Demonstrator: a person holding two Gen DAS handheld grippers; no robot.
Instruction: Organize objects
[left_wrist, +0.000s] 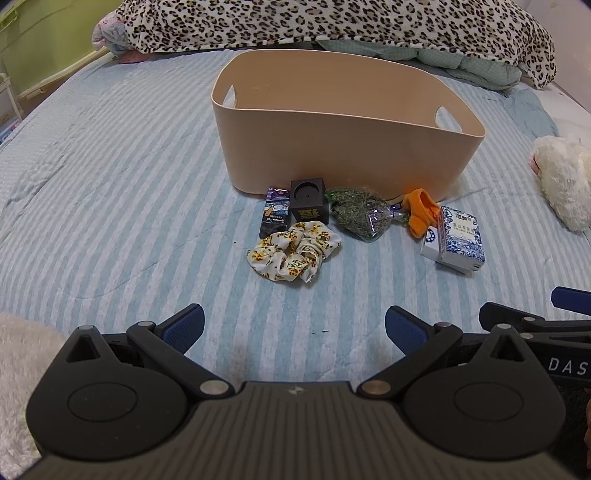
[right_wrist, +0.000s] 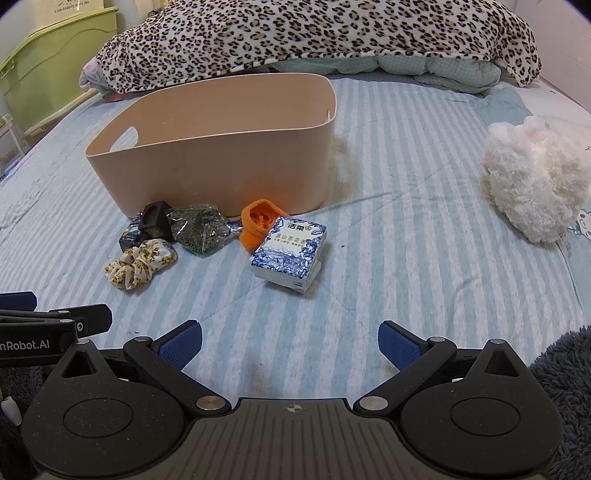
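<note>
A beige tub (left_wrist: 343, 162) (right_wrist: 207, 177) with cut-out handles stands on the striped bed. In front of it lie a small purple box (left_wrist: 275, 218), a black cube (left_wrist: 308, 201) (right_wrist: 155, 221), a bag of dried green herbs (left_wrist: 356, 218) (right_wrist: 201, 229), an orange sock (left_wrist: 421, 216) (right_wrist: 256, 225), a blue-and-white box (left_wrist: 456, 240) (right_wrist: 290, 254) and a floral scrunchie (left_wrist: 293, 251) (right_wrist: 140, 267). My left gripper (left_wrist: 294, 328) is open and empty, well short of the scrunchie. My right gripper (right_wrist: 290, 341) is open and empty, short of the blue-and-white box.
A leopard-print blanket (left_wrist: 332, 26) (right_wrist: 314, 37) is heaped behind the tub. A white plush toy (right_wrist: 532, 181) (left_wrist: 561, 177) lies at the right. A green bin (right_wrist: 55, 74) stands off the bed at the left.
</note>
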